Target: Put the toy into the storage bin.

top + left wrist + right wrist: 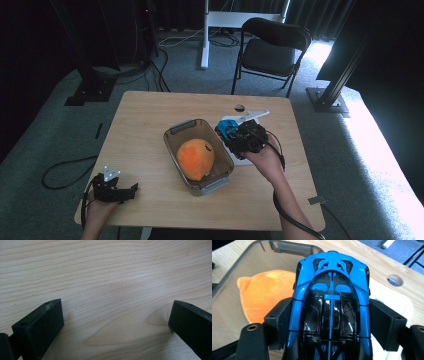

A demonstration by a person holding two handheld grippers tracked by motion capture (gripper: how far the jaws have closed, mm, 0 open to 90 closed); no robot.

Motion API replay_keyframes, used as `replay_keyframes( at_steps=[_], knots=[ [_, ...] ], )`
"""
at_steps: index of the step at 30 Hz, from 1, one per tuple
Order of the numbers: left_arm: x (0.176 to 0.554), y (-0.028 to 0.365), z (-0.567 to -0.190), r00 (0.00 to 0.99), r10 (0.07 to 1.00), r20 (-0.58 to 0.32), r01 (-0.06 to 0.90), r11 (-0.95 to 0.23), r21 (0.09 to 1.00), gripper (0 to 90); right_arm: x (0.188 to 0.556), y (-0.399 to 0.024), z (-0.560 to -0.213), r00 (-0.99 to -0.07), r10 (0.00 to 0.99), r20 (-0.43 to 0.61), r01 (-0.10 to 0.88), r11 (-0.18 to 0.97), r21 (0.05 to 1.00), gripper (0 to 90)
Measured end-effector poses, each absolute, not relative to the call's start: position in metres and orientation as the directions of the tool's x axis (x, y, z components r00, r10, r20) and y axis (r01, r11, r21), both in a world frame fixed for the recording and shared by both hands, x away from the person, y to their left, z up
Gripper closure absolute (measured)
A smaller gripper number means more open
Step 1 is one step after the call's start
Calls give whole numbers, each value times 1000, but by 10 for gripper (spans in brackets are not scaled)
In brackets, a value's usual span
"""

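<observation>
Bare tabletop (145, 125) lies open left of the clear bin (176, 131) – the left gripper (131, 190) rests there with nothing near; the orange plush (196, 158) takes up much of the bin, leaving room at its far end – the white lid (242, 161) lies just right

I am working in what looks like a lab or recording studio set up for capture sessions. My small wooden desk (150, 115) stands alone on grey carpet (45, 125), ringed by black curtains (30, 45) that shut the space in. Black metal stands (92, 75) with bolted floor plates rise at the left and right, cables (150, 65) trail over the floor, and a black folding chair (272, 50) waits at the far side.
</observation>
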State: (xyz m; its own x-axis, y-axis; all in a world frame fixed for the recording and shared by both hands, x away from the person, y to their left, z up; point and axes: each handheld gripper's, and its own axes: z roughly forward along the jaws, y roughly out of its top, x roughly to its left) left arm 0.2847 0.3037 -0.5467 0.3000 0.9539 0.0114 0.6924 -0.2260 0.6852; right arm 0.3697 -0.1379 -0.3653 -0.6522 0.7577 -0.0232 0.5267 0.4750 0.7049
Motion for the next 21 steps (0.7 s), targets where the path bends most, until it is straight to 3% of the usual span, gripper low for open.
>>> replay_keyframes(
  at_steps=[21],
  knots=[
    [285,304,-547,302,953,11,692,-227,685,3,375,-76,-387,-690,723,25,542,494,680,252]
  ],
)
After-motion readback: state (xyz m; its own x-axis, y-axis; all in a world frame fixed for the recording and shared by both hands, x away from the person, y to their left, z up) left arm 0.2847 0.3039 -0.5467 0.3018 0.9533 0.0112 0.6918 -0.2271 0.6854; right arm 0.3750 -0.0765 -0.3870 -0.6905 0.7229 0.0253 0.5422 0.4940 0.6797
